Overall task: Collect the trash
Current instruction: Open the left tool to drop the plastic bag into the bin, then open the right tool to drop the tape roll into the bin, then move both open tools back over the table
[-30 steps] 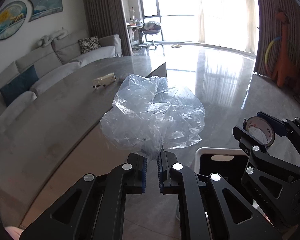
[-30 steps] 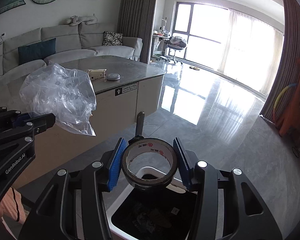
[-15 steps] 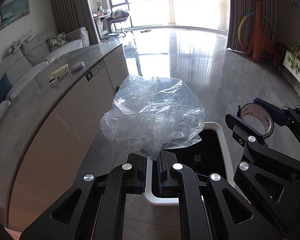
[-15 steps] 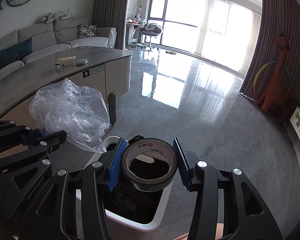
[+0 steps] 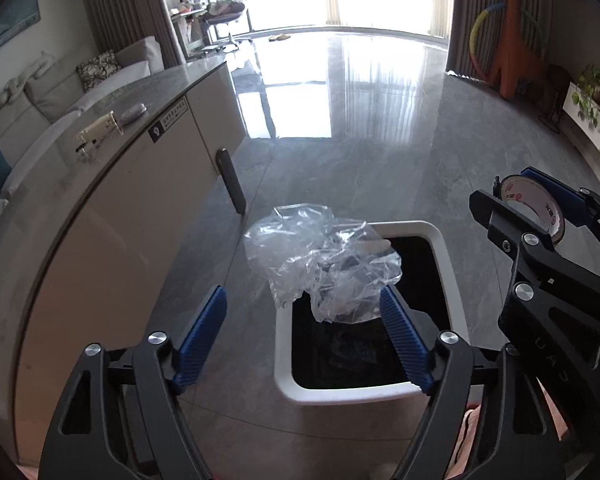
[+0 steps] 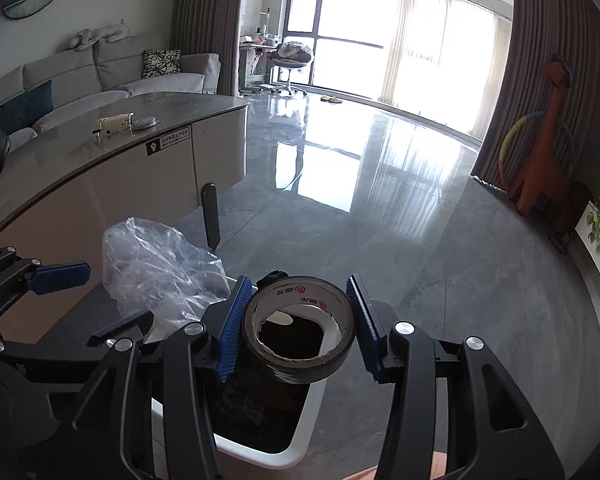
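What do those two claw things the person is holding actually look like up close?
Each hand-held gripper, left and right, is matte black plastic built from flat linked bars with triangular cut-outs, joined by shiny silver round bolts. The fingers end in bright blue ribbed pads. No cables show. Faint raised lettering on one frame is too dim to read.

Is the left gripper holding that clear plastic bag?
No, the left gripper is open and the plastic bag hangs loose over the white bin.
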{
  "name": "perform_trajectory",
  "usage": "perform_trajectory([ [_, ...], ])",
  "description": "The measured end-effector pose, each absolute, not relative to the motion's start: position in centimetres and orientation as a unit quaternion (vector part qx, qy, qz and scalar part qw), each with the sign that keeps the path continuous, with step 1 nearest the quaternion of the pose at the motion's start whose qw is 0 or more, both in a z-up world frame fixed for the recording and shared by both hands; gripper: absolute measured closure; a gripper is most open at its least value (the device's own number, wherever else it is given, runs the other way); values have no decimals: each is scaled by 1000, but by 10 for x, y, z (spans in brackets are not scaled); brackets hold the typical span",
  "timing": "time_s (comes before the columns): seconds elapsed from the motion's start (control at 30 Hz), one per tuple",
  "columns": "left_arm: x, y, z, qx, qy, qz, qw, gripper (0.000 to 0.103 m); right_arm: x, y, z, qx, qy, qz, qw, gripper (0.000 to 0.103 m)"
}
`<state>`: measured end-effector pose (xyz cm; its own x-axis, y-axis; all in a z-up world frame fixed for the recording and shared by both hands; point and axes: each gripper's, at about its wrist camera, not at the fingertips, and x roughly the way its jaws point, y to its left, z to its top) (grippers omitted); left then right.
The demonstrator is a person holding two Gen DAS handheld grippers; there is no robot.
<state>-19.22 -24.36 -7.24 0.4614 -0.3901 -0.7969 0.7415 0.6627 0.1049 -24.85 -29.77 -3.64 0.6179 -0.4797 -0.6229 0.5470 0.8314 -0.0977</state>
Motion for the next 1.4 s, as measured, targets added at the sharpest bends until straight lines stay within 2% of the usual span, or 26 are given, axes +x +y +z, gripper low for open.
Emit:
perform_trajectory([
  [0.2, -191, -240, -69, 228, 370, -323, 841, 8, -250, -299, -35, 46, 331, -288, 897, 53],
  [1.2, -152, -189, -30, 173, 339, -267, 885, 4, -207, -288, -50, 57, 352, -253, 899, 52],
  [1.23, -151, -188, -30, 172, 339, -265, 886, 4, -206, -289, -52, 59, 354, -254, 898, 36],
  [1.27, -150, -187, -30, 172, 339, -263, 887, 4, -205, -289, -52, 58, 353, -255, 898, 3],
  [1.3, -149, -186, -30, 172, 339, -262, 887, 4, -206, -288, -52, 53, 347, -258, 900, 6],
  [1.4, -147, -183, -29, 169, 340, -258, 888, 4, -205, -285, -51, 35, 336, -271, 901, 5],
])
